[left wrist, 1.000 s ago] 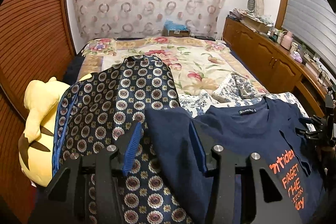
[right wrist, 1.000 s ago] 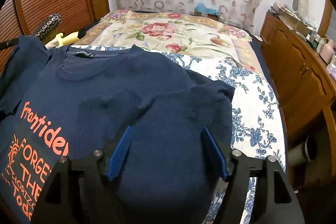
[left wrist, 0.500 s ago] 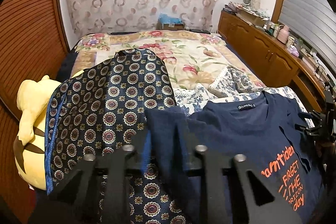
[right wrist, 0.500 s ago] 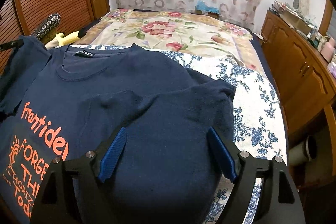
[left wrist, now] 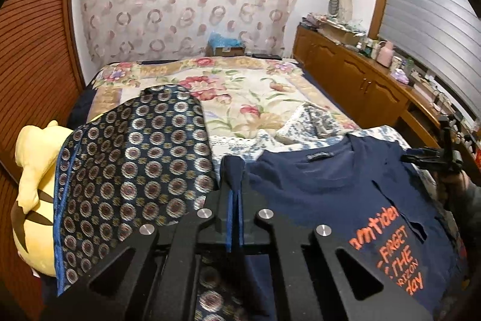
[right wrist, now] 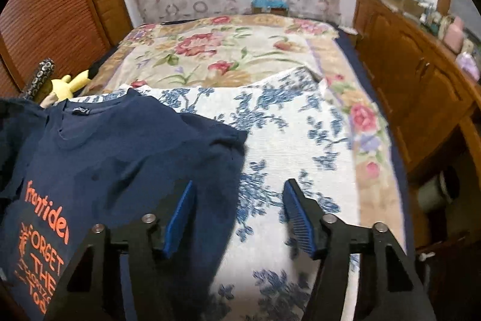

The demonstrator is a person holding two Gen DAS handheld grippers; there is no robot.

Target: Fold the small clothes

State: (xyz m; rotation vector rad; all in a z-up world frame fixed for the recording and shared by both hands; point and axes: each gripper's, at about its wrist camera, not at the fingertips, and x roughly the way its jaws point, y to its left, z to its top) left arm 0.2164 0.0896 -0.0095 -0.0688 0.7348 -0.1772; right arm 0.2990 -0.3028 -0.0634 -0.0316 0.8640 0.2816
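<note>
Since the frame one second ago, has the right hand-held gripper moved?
Yes. The right hand-held gripper has shifted right, off the navy T-shirt's sleeve; its open jaws now mostly frame the blue floral cloth.

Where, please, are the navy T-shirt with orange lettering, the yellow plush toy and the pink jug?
navy T-shirt [right wrist: 120, 152]: right wrist view, chest below the collar.
yellow plush toy [left wrist: 33, 158]: left wrist view, its upper body.
pink jug [left wrist: 384, 54]: left wrist view, its body.

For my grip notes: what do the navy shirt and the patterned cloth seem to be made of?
Shirt: probably cotton knit, matte, soft creases, orange print. Patterned cloth: probably woven satin or brocade, since its medallions shine. Left gripper pinches the shirt's sleeve.
</note>
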